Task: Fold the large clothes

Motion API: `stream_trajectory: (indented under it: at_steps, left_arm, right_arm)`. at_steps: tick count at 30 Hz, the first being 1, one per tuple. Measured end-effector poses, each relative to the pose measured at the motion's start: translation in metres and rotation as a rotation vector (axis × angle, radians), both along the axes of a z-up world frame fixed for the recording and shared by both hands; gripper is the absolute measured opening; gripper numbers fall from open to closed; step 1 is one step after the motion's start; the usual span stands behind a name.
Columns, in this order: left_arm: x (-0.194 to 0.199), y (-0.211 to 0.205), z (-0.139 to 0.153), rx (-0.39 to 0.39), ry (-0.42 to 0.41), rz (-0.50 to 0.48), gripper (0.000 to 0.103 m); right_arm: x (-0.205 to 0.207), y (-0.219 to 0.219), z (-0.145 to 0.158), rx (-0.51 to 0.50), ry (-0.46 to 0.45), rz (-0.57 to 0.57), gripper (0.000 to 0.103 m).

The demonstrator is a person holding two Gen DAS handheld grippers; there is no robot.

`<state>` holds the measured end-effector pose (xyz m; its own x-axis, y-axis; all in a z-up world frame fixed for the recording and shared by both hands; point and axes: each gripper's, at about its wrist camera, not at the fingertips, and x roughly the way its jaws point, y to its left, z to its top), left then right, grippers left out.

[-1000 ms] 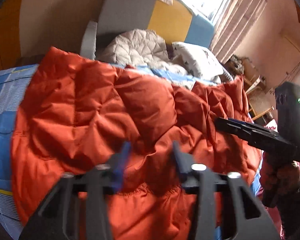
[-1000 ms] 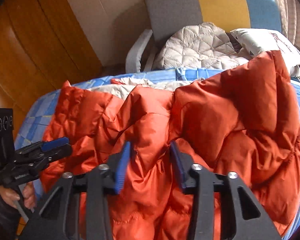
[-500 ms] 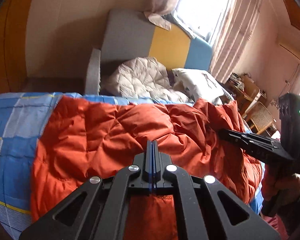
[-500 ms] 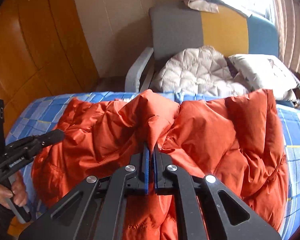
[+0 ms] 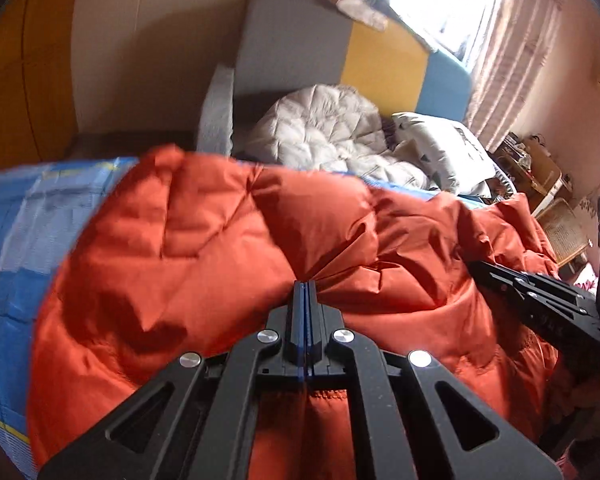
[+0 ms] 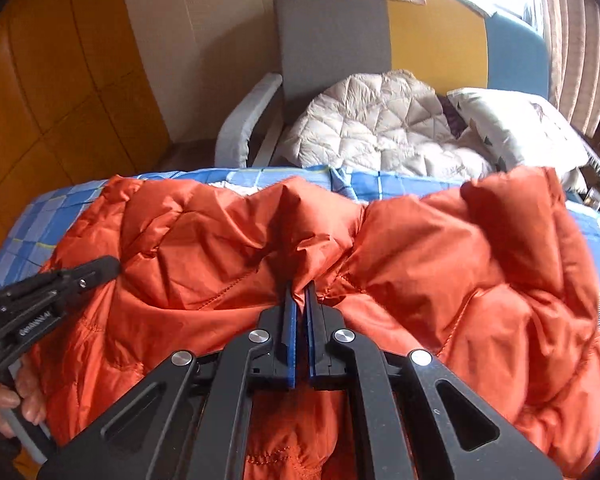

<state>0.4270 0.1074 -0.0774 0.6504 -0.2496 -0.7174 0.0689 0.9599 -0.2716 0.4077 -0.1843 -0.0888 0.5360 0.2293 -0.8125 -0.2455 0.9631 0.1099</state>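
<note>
Orange puffer jacket [image 6: 440,264] on bed | left gripper [image 5: 305,286] pinching its fabric | right gripper [image 6: 300,288] pinching a fold

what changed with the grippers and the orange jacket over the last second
Both grippers closed: the left gripper and right gripper, open a second ago, now each pinch a fold of the orange jacket, bunching it toward the jaws. The jacket is still spread on the blue checked bed.
</note>
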Motion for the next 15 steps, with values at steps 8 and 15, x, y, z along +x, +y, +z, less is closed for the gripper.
stream_trajectory:
  at_steps: [8,15]
  left_arm:
    - [0.014,0.002,-0.027,-0.021,0.044,0.011,0.001]
    - [0.017,-0.001,-0.039,-0.008,0.039,0.016,0.002]
  right_arm:
    - [0.015,-0.006,-0.027,0.029,0.039,-0.025,0.017]
    - [0.013,-0.002,-0.043,-0.014,0.011,-0.013,0.018]
